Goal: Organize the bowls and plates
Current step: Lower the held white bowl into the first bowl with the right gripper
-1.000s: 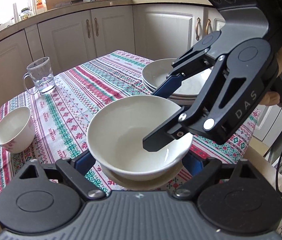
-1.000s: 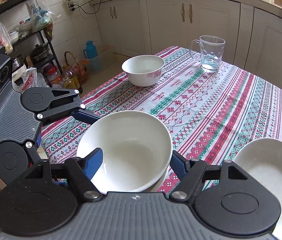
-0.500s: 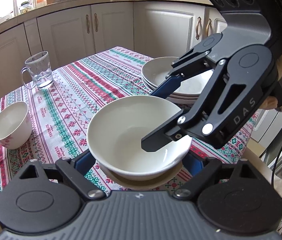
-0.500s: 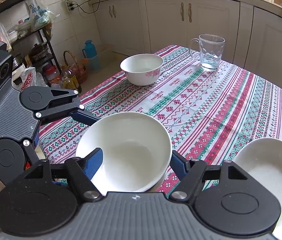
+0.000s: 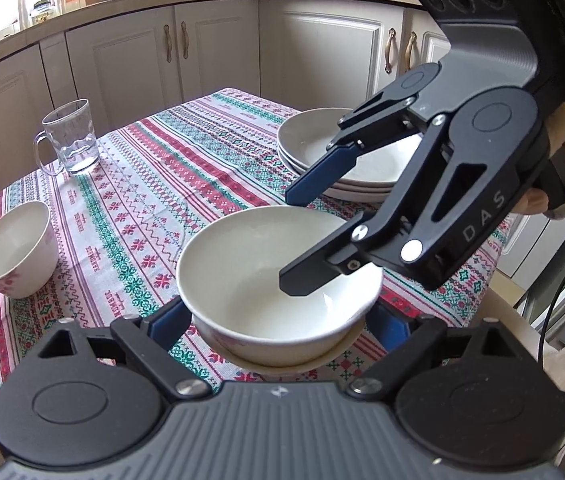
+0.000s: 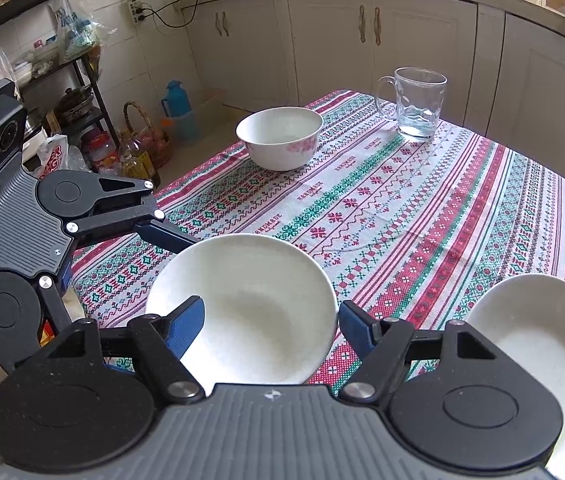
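My left claw (image 5: pixel 278 318) brackets the white bowl (image 5: pixel 242 264) at the table's (image 5: pixel 142 200) near edge; whether it presses, I cannot tell. My right claw (image 6: pixel 270 316) is released, one finger inside that bowl.

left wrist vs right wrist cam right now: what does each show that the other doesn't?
Left wrist only: the stack of plates seen whole, the right gripper from outside, one finger dipping into the near bowl, and the shallow dish under that bowl.

Right wrist only: the metal shelf with bags, the blue thermos and basket on the floor, and the left gripper from outside.

Both: near bowl, far bowl, glass mug, striped tablecloth, cabinets.
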Demonstrator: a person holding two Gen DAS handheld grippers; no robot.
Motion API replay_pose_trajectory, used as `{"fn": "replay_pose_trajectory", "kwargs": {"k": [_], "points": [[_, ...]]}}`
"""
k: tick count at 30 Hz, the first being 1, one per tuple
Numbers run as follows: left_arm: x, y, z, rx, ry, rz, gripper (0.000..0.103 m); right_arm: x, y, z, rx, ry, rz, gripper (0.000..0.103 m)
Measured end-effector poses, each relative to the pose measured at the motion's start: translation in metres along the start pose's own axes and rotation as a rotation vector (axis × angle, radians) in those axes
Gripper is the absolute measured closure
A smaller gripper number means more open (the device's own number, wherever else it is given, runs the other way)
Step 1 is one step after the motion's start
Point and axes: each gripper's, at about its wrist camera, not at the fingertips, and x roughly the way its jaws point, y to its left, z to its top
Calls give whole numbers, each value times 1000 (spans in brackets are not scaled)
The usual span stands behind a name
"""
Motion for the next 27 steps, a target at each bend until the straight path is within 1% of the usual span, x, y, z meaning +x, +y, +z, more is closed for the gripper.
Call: {"fn": "replay_pose_trajectory", "kwargs": {"k": [3,6,11,13,15,19,27], "points": [[-3,0,0,8,-4,4,9,-1,0,0,-2,-5,1,24],[-7,-2,0,16,-10,8,9,-1,1,-1,-6,-6,-7,20],[-16,-4,-2,31,-26,11,8,0,3,-2,-11,-6,-16,12],[-18,-3,-4,34,-29,16,8,1,6,-3,-18,-6,-21,6],[-20,-3,-6,33,-29,20,8,2,9,-4,-27,-4,-20,4],[-23,-2,-10,20,-30,21,8,6,18,-6,-53,3,-49,3],[-26,4,-17,-4,-38,21,8,10,25,-5,-59,17,-84,3]]}}
